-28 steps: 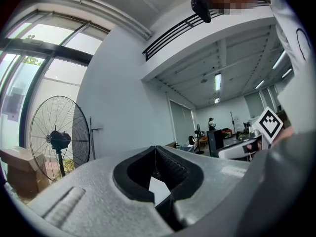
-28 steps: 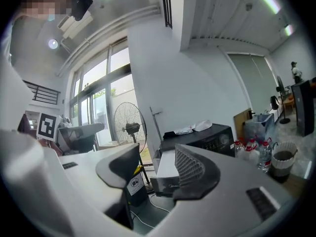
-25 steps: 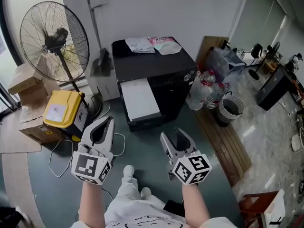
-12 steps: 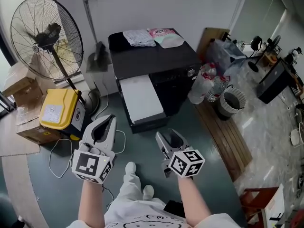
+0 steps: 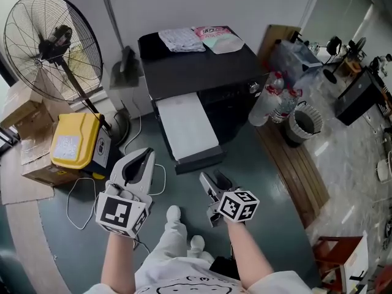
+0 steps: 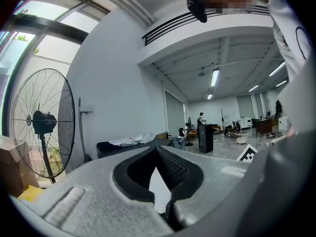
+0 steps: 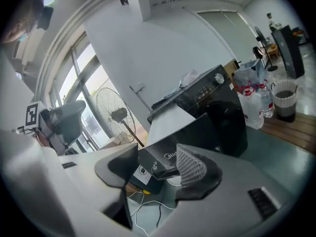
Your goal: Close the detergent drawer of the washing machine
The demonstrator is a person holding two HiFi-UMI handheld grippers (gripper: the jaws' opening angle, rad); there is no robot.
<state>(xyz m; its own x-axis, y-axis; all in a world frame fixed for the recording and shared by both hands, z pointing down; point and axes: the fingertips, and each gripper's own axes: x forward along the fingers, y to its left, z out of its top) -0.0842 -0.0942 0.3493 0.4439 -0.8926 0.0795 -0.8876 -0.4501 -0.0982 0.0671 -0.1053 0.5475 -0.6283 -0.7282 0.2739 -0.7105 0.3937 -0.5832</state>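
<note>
A white wall [image 5: 245, 5] faces me across a grey-green floor [image 5: 269, 219]. At the floor's left edge stand a big pedestal fan [image 5: 52, 48], cardboard boxes [image 5: 27, 112] and a yellow box [image 5: 73, 143]. Along its right edge lies a wooden board [image 5: 288, 170], with pale polished tiles [image 5: 349, 164] beyond. Tall windows [image 6: 34, 38] and ceiling strip lights [image 6: 215, 77] give the light.

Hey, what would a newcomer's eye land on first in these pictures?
Probably the black washing machine in the middle, against the wall, with its white-topped drawer pulled out toward the person. Then the big pedestal fan at upper left with a yellow box below it, and the left gripper and right gripper held low in the foreground.
</note>
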